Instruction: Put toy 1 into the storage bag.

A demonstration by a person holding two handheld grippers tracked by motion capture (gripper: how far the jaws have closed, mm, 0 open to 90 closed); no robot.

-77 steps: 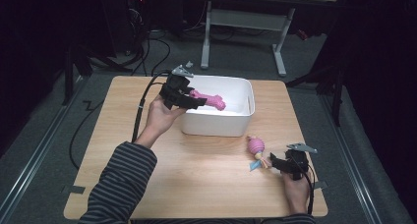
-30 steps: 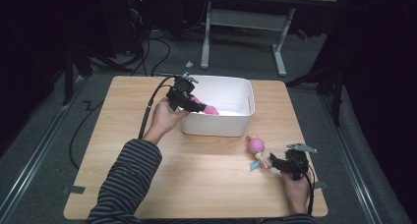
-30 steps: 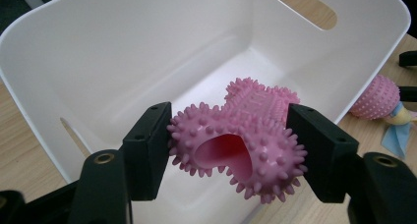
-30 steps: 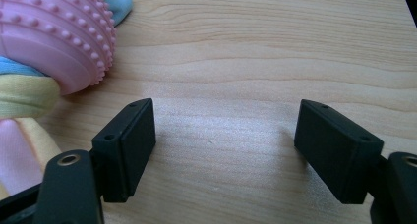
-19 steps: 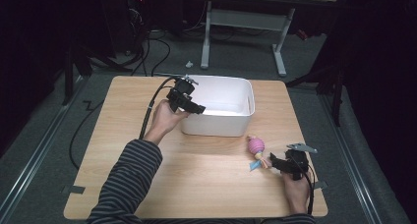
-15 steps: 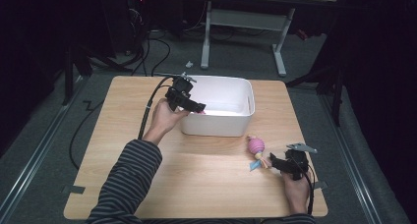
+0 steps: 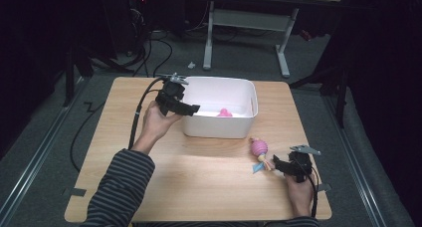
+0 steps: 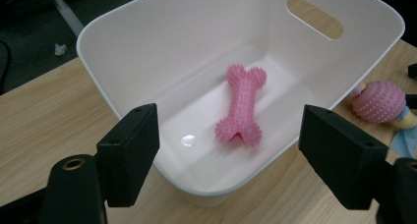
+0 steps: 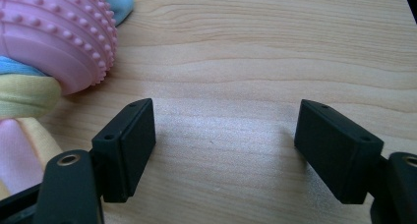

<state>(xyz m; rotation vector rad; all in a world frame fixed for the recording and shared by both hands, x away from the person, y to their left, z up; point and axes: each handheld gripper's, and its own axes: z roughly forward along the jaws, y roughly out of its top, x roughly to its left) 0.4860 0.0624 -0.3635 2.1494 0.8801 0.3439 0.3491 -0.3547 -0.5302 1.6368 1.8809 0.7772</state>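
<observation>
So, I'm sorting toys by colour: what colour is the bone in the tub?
Pink, studded all over; the bone shows best in the left gripper view.

Bone [image 8: 242, 105]: pink rubber, studded with small nubs, knobbed at both ends. It lies flat on the floor of the bin [image 8: 118, 47], free of the walls, long axis running away from the left jaws and slightly right. It sits ahead of and between those jaws, apart from both, which have just been opening.

Bin: white plastic, rounded corners, slot handle in the far wall, upright on the bench, its near rim level with the jaw tips.
</observation>
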